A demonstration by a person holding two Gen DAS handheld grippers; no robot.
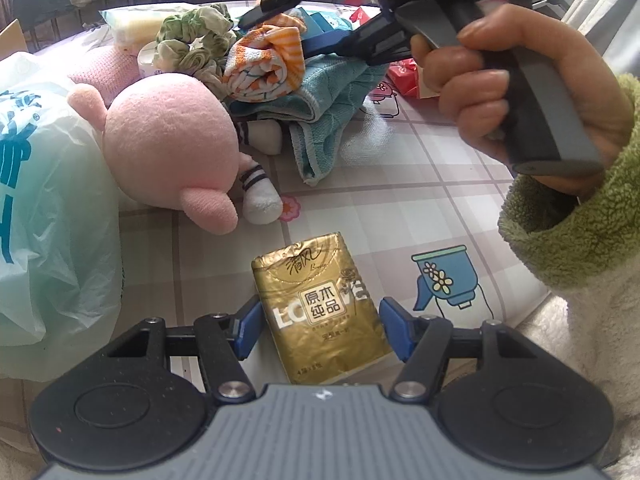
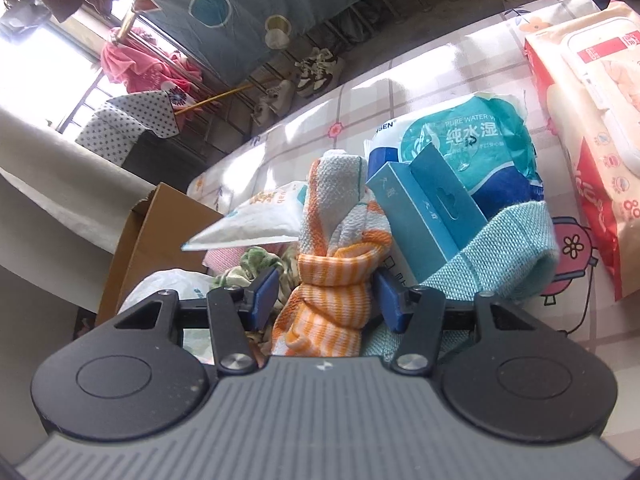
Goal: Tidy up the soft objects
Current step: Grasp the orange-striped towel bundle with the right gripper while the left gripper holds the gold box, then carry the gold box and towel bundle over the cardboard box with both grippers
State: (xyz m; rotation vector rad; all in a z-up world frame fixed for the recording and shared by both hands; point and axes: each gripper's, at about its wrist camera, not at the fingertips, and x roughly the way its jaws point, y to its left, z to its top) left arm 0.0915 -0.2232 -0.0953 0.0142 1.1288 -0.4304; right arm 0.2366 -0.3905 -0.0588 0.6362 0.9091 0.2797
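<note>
In the left wrist view a gold tissue pack lies on the checked tablecloth between the blue pads of my left gripper, which is open around it with small gaps at both sides. A pink plush toy lies behind it. My right gripper is open around an orange-striped knotted towel; the pads stand beside it without pressing. The same towel sits on a teal towel in the left wrist view, with the right gripper over it.
A green scrunchie cloth and a white-blue plastic bag lie at the left. Blue boxes, a wet-wipe pack, a red wipe pack and a cardboard box surround the pile.
</note>
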